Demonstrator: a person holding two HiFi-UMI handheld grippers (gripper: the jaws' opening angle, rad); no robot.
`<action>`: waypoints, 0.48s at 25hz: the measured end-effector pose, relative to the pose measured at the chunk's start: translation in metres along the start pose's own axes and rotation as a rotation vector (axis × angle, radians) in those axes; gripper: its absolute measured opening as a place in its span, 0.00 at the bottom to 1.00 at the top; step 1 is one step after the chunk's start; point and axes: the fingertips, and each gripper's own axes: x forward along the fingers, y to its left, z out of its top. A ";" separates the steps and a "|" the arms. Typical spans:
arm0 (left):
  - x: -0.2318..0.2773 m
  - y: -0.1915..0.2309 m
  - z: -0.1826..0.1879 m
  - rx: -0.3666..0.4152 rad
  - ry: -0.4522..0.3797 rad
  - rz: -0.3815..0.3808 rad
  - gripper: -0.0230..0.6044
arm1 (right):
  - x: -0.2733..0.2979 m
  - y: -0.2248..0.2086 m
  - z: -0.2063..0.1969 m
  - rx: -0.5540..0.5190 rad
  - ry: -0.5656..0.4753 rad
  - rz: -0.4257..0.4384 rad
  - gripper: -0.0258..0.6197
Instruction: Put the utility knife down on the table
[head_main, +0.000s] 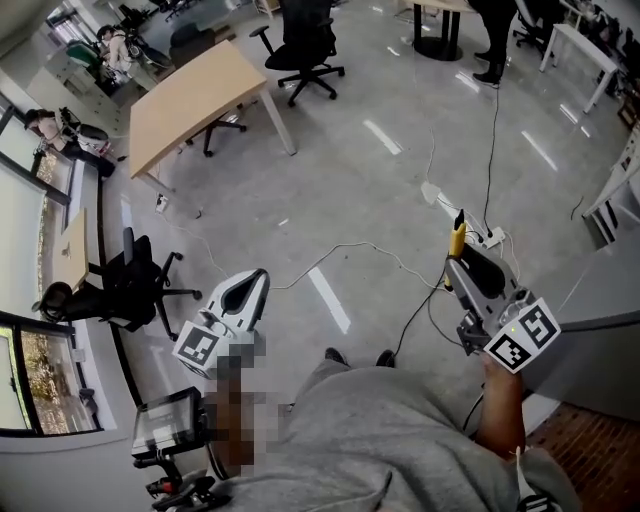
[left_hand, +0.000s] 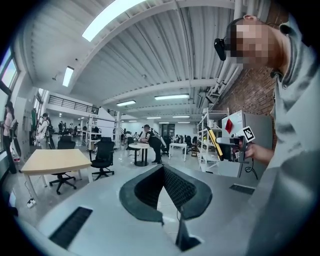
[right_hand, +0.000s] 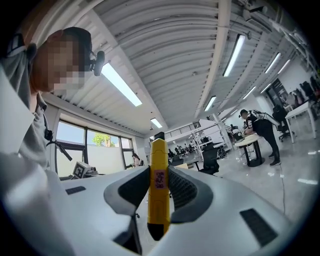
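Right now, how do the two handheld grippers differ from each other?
The right gripper is clamped on a yellow utility knife that pokes out past its jaws; the left gripper is shut on nothing, jaws meeting at their tips. In the head view the right gripper tilts slightly leftward, the left gripper angles rightward. Both are white with dark pads.

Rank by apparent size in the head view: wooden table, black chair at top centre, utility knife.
1. wooden table
2. black chair at top centre
3. utility knife, smallest though nearest the camera
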 end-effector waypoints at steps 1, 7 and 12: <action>0.008 0.004 0.000 -0.002 0.003 -0.001 0.04 | 0.004 -0.008 -0.002 0.007 0.002 -0.003 0.22; 0.077 0.055 -0.001 -0.024 0.014 -0.032 0.04 | 0.053 -0.060 -0.006 0.025 0.028 -0.041 0.22; 0.129 0.099 0.010 -0.028 -0.027 -0.081 0.04 | 0.091 -0.086 0.004 0.007 0.024 -0.087 0.22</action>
